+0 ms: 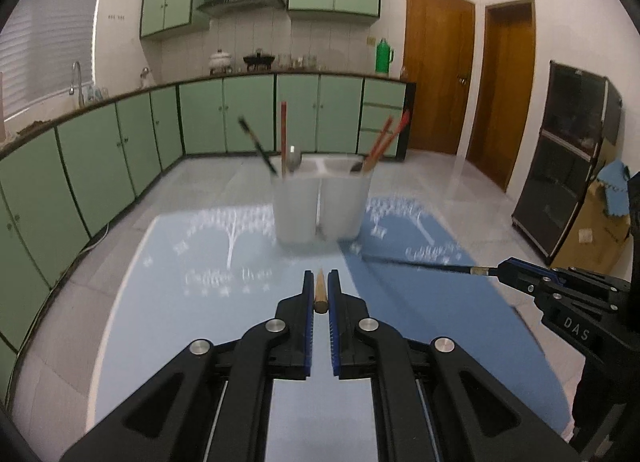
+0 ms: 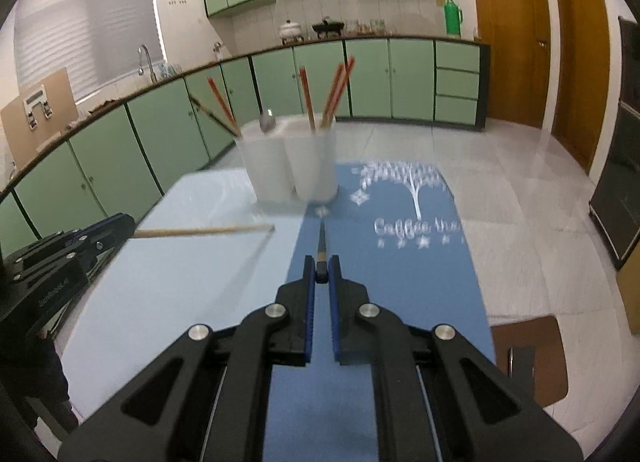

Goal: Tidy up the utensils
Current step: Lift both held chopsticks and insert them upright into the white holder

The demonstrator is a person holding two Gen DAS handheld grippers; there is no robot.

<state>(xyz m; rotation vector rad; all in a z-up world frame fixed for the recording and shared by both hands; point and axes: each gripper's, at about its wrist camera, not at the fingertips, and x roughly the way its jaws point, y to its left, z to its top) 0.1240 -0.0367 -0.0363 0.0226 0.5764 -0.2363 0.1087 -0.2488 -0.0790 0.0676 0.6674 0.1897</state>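
Pale matt wooden chopstick (image 1: 320, 290), dark glossy chopstick (image 2: 321, 248) with metal band, frosted translucent plastic holder (image 1: 322, 203), glossy blue desk (image 1: 192, 326), black matt plastic hand-held gripper (image 1: 320, 296)

The white utensil holder (image 1: 322, 201) is blurred in both views, and its frosted walls hide the lower ends of the chopsticks (image 1: 283, 137) and the spoon (image 1: 293, 159) inside. The white print on the blue mat (image 2: 400, 229) is smeared (the words cannot be read fully). The wooden chair (image 2: 528, 358) is mostly hidden under the table.
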